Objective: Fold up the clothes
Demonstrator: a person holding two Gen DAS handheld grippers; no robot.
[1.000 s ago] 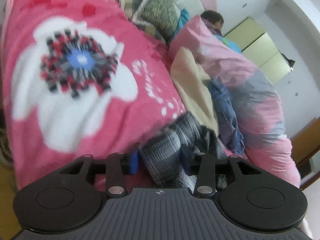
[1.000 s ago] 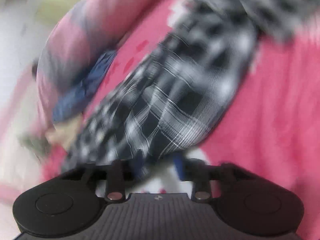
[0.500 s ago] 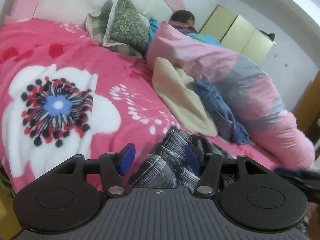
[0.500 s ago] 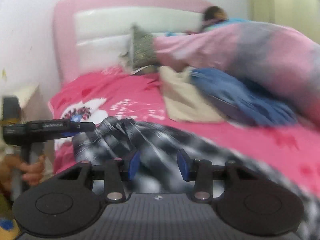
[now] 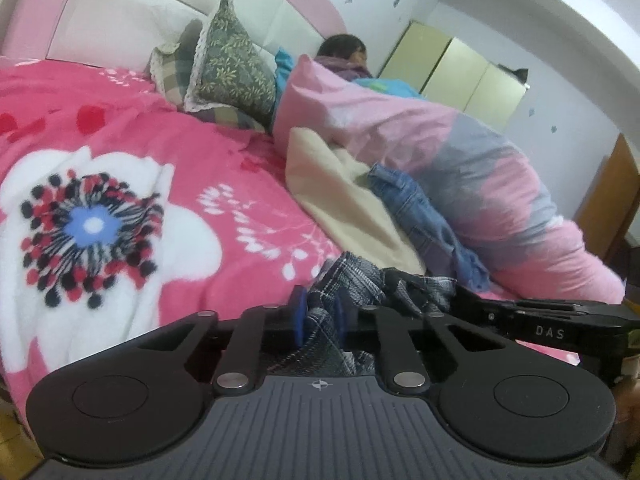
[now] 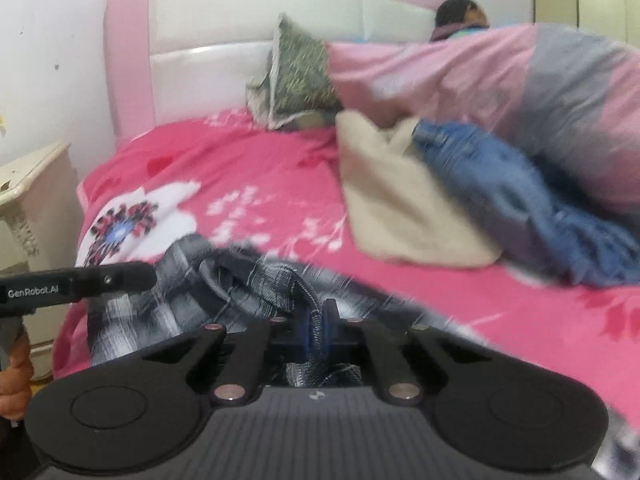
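A black-and-white plaid garment lies bunched at the near edge of the pink bed. In the left wrist view my left gripper is closing its jaws, and the blue pads press on a fold of the plaid cloth between them. In the right wrist view the same garment spreads to the left. There my right gripper is closing tight, pinching a thin seam fold. The two grippers hold the garment close together. The left tool's fingers reach in from the left, and a hand grips its handle.
The pink floral bedspread stretches to a padded headboard with cushions. A beige cloth and blue jeans lie beside a pink-grey duvet covering a lying person. A cream nightstand stands left of the bed.
Both grippers went from open around the plaid cloth to clamped on it. The right gripper swung across the bed, rolled level and arrived beside the left one. The left gripper also rolled level.
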